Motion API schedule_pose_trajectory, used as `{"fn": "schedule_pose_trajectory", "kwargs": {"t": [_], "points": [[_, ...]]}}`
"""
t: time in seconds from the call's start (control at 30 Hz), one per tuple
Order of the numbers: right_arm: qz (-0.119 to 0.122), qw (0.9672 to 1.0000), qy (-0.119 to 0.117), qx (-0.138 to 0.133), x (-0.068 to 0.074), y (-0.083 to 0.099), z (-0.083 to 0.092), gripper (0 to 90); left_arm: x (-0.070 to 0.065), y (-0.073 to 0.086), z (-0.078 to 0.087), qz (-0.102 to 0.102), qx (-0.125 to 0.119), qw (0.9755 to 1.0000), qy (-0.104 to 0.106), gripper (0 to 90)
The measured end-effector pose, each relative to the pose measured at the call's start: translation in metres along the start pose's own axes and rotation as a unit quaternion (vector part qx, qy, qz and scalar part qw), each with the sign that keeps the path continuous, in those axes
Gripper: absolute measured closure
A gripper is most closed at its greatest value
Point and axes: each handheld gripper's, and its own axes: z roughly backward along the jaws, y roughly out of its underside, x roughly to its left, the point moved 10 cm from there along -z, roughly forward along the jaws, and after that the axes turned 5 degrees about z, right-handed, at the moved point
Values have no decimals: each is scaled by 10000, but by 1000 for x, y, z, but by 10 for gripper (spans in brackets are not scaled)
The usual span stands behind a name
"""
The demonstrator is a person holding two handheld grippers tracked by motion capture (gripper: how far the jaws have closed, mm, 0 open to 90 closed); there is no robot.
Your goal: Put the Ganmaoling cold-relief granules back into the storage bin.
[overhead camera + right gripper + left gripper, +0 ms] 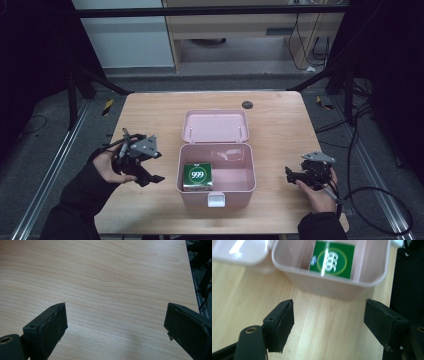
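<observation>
With both the left gripper point(150, 172) and right gripper point(296, 176) gaping empty, the green 999 carton point(197, 176) sits in the open pink plastic box point(240, 192) near the wooden table's point(280, 120) front edge, so closing the lid likely needs a gentle, level push.

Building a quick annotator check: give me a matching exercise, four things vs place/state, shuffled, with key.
Things:
1. green carton
2. pink box lid
3. left tool
4. right tool

Place or state:
A. open, over bare wood on the box's right side
B. swung open, lying flat behind the pink box
C. inside the box, in its left part
D. open, pointed at the box from its left side

Pairs: 1-C, 2-B, 3-D, 4-A
</observation>
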Motion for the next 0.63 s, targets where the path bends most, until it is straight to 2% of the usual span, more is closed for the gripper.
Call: {"fn": "schedule_pose_trajectory", "kwargs": {"t": [0.03,0.07,0.1,0.13,0.17,0.2,0.23,0.27,0.33,0.37,0.4,0.5,0.53,0.57,0.6,0.63], "points": [[8,10000,8,2,0,0,0,50,0,8,-4,82,-6,10000,1,255],[3,10000,5,7,0,1,-1,50,1,24,-14,258,-16,9997,6,255],[3,10000,5,7,0,1,-1,50,1,24,-14,258,-16,9997,6,258],[14,10000,3,26,1,1,-1,49,3,39,-25,448,-26,9990,-2,262],[14,10000,3,26,1,1,-1,49,3,39,-25,448,-26,9990,-2,266],[6,10000,-1,27,1,1,-1,49,5,46,-30,536,8,9986,-44,266],[15,10000,1,22,1,1,-1,48,6,53,-35,640,33,9979,-95,271],[9,10000,-1,17,1,1,-1,48,10,65,-45,848,55,9962,-181,270],[11,10000,0,26,1,2,-1,48,13,73,-53,1018,59,9944,-292,271],[35,10000,7,31,1,2,-1,48,13,73,-53,1018,59,9944,-292,270],[17,10000,5,35,1,2,-1,48,14,76,-60,1150,13,9929,-310,265],[32,10000,7,51,1,3,-1,47,15,79,-66,1269,-38,9913,-356,257],[34,10000,-8,44,2,3,-1,47,19,86,-70,1397,80,9891,-451,246],[25,10000,-14,37,2,3,-1,47,22,88,-71,1491,82,9873,-537,238],[25,10000,-14,37,2,3,-1,47,22,88,-71,1491,82,9873,-537,237],[35,10000,-5,42,2,3,-1,47,24,92,-73,1633,37,9847,-599,237]]}}
